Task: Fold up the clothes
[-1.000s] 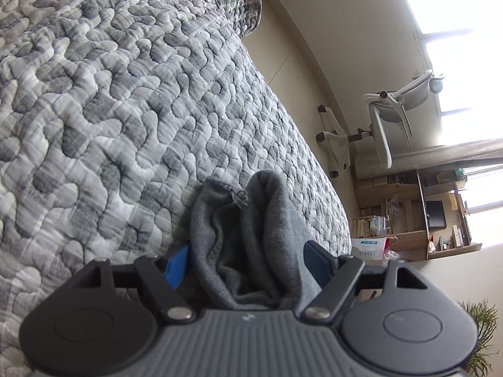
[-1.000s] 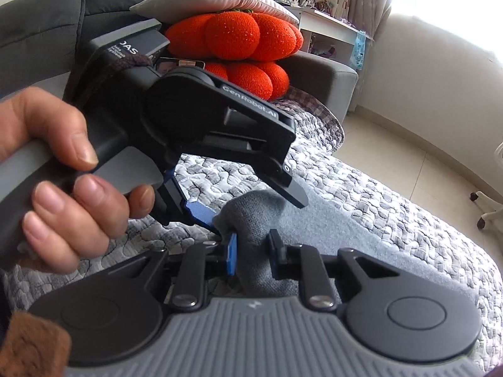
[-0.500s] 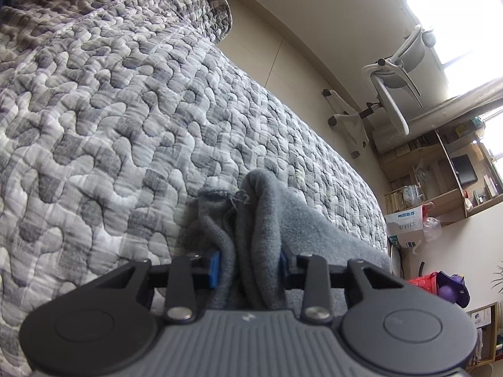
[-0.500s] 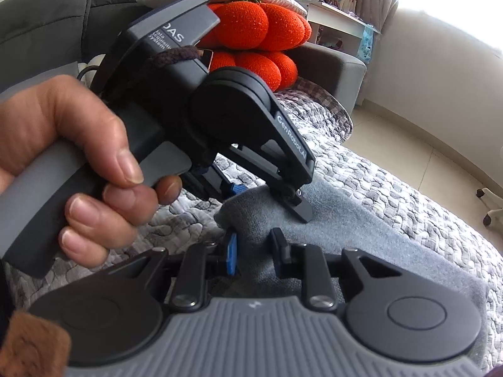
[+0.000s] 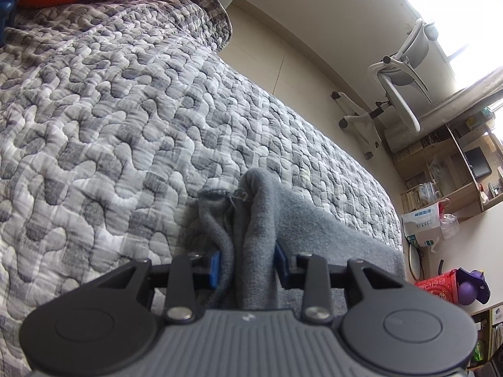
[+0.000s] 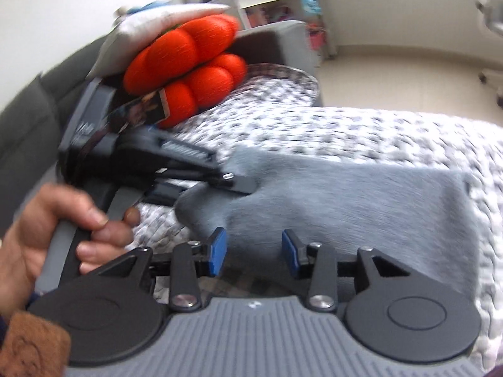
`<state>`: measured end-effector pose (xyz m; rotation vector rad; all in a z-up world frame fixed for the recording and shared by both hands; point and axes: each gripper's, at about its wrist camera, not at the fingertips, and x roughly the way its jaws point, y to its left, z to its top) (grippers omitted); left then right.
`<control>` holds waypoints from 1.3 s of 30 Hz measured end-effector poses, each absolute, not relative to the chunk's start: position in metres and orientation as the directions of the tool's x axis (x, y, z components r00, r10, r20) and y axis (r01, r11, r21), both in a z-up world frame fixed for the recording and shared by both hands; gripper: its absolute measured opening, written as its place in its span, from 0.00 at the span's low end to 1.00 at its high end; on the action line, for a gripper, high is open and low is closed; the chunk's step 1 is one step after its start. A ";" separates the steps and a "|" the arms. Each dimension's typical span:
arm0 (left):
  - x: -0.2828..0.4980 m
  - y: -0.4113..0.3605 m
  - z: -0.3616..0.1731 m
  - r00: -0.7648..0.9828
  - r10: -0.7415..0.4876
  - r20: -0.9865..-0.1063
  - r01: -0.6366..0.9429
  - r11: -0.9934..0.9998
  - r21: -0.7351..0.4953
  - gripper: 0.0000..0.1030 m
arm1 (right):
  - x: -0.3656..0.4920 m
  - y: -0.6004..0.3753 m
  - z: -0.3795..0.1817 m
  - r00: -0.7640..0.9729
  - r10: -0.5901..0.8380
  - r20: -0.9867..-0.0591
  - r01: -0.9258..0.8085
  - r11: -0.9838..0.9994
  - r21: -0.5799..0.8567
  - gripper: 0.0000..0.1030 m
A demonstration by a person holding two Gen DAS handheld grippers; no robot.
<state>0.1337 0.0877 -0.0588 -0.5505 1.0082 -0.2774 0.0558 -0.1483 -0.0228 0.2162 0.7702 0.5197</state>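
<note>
A grey fleece garment (image 5: 314,220) lies on the quilted grey bedspread (image 5: 110,110). My left gripper (image 5: 248,259) is shut on a bunched corner of it, and the folds stand up between the blue pads. In the blurred right wrist view the garment (image 6: 345,201) spreads flat to the right. My right gripper (image 6: 253,251) is open at its near edge, with the cloth lying between and beyond the pads. The left gripper (image 6: 239,183), held by a hand (image 6: 63,229), pinches the garment's far left corner.
Orange cushions (image 6: 188,59) under a white pillow (image 6: 157,28) rest against a dark sofa back (image 6: 25,125) at the head of the quilt (image 6: 377,135). Past the quilt's edge are bare floor, a white office chair (image 5: 402,72) and wooden shelves (image 5: 446,163).
My left gripper went from open to shut on the bunched corner. My right gripper's pads have spread apart from the cloth they pinched, and its view has swung and blurred.
</note>
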 end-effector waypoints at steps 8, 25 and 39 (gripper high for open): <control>0.136 0.084 -0.060 0.518 -0.457 -0.723 -0.043 0.830 -0.556 0.38 | 0.063 -0.201 -0.030 0.637 0.478 -0.604 -0.203 0.860 0.468 0.45; 0.132 0.091 -0.066 0.518 -0.455 -0.724 -0.038 0.834 -0.551 0.41 | 0.072 -0.283 -0.036 0.673 0.318 -0.668 0.110 0.850 0.514 0.56; 0.130 0.088 -0.062 0.530 -0.441 -0.724 -0.025 0.845 -0.534 0.41 | 0.086 -0.246 -0.045 0.693 0.195 -0.694 0.082 0.935 0.345 0.14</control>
